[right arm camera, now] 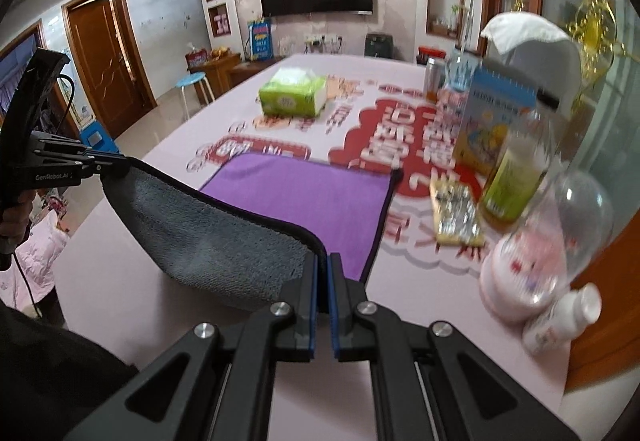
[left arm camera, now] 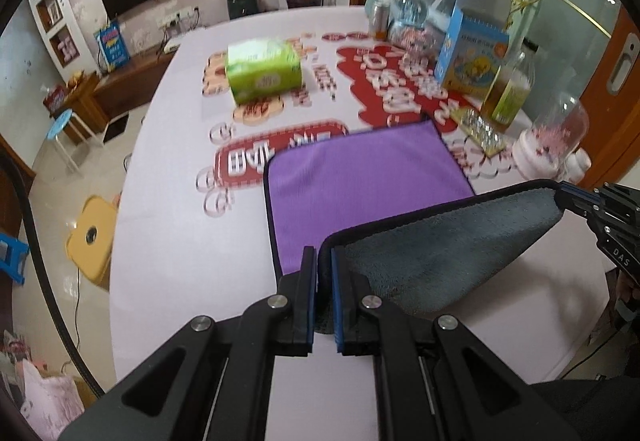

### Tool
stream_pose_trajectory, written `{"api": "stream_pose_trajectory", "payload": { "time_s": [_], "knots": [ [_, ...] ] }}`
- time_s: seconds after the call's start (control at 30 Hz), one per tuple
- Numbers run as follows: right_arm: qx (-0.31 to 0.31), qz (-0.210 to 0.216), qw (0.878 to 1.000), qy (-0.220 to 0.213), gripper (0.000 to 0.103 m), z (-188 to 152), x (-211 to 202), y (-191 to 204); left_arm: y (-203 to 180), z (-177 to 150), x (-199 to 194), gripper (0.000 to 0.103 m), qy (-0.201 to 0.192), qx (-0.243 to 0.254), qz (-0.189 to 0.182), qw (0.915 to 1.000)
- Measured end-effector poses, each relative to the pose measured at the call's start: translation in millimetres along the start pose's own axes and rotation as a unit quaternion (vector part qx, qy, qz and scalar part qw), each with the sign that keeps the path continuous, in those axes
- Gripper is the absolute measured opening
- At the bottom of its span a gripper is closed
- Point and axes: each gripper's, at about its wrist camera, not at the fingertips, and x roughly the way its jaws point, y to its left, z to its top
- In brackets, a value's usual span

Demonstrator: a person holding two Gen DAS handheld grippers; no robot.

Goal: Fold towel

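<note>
Left wrist: both grippers w/ towel corners

Purple towel with grey underside, near edge lifted, far half flat

A: How many things do you count?
B: One towel, two tongs, one tissue pack.
A: And bottles?
B: One green bottle, one small white bottle.
</note>
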Motion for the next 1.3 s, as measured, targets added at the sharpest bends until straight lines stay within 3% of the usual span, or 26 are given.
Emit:
{"api": "stream_pose_trajectory", "payload": {
  "time_s": [0.23, 0.53, 0.97, 1.23, 1.3],
  "knots": [
    [-0.003, -0.023, 0.999, -0.037, 0.004, 32.9, 6.4, -13.4, 13.0, 36.3, -2.1, 0.005, -0.037, -0.001, 0.020, 0.9991],
    [0.004, -0.047, 0.996, -0.069, 0.004, 65.7, 42.4, -26.9, 36.0, 74.4, 36.7, 0.005, -0.055, -0.026, 0.030, 0.9977],
    [0.047, -0.084, 0.994, -0.055, 0.005, 72.6, 135.9, -45.2, 66.0, 96.7, 147.7, 0.006, 0.005, -0.061, 0.027, 0.9977],
    [0.073, -0.097, 0.992, -0.032, 0.007, 62.4, 171.4, -52.8, 68.0, 92.0, 182.9, 0.008, 0.028, -0.071, 0.027, 0.9967],
    [0.077, -0.098, 0.992, -0.024, 0.007, 61.1, 177.3, -53.5, 70.5, 91.7, 188.2, 0.018, 0.034, -0.080, 0.029, 0.9958]
  ]
}}
